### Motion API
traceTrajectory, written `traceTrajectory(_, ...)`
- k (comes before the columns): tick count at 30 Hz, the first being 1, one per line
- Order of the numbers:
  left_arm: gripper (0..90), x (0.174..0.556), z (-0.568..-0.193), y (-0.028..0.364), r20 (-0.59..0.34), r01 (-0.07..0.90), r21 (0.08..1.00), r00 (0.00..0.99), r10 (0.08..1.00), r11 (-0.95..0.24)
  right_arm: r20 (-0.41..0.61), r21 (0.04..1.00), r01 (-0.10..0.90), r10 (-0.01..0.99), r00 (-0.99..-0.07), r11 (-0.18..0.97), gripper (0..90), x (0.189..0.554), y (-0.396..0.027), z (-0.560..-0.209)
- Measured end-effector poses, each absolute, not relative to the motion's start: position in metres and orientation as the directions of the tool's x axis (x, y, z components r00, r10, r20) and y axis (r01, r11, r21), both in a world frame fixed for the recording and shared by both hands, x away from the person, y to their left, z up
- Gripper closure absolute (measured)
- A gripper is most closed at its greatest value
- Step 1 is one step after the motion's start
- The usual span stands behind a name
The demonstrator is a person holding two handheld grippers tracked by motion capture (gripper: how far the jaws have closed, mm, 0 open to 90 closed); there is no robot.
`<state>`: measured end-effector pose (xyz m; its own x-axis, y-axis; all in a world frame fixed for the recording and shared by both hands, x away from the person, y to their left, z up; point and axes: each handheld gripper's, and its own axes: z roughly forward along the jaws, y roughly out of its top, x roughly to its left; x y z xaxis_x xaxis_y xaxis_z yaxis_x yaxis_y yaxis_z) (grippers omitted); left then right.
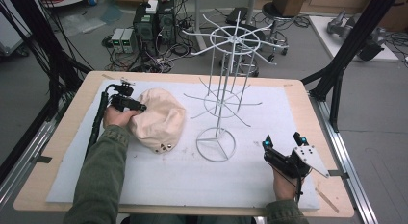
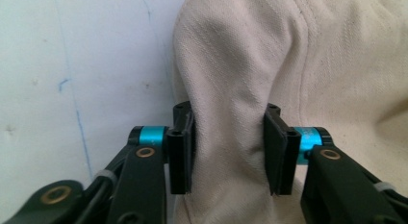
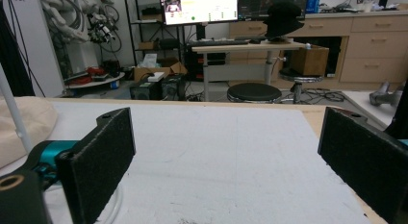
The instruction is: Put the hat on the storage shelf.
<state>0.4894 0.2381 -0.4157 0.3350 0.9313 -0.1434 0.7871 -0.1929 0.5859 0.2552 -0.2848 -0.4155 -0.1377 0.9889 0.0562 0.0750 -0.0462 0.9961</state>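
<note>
Pinching a fold of the crumpled cream cap (image 2: 250,65), left gripper (image 2: 230,152); right gripper (image 3: 226,161) jaws wide.

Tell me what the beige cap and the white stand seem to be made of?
The beige cap looks like matte woven cotton twill: diagonal weave, stitched seams, and soft folds where the left tongs pinch it. The white stand appears to be thin metal wire with a white coating, judging by its slim rigid rods.
</note>
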Motion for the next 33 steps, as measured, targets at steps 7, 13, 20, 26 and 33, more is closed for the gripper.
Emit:
traceTrajectory(7, 74.1, 0.486, -0.409, 0.246, -0.130, 0.775, 0.602, 0.333, 0.934, -0.192, 0.056, 0.996, 0.075, 0.990, -0.133, -0.047, 4.9, 0.255, -0.285, -0.416)
traceTrajectory(13, 74.3, 0.485, -0.408, 0.242, -0.098, 0.767, 0.606, 0.336, 0.937, -0.211, 0.059, 0.996, 0.079, 0.989, -0.133, -0.049, 4.9, 0.255, -0.285, -0.416)
traceTrajectory(20, 74.5, 0.482, -0.408, 0.241, -0.083, 0.761, 0.609, 0.341, 0.936, -0.223, 0.051, 0.997, 0.072, 0.990, -0.133, -0.042, 4.9, 0.255, -0.286, -0.416)
traceTrajectory(26, 74.8, 0.476, -0.403, 0.245, -0.095, 0.745, 0.633, 0.345, 0.934, -0.211, 0.055, 0.996, 0.074, 0.990, -0.133, -0.045, 4.9, 0.255, -0.286, -0.416)
traceTrajectory(33, 74.9, 0.463, -0.383, 0.254, -0.094, 0.699, 0.687, 0.355, 0.930, -0.197, 0.061, 0.996, 0.078, 0.989, -0.131, -0.051, 4.9, 0.254, -0.285, -0.415)
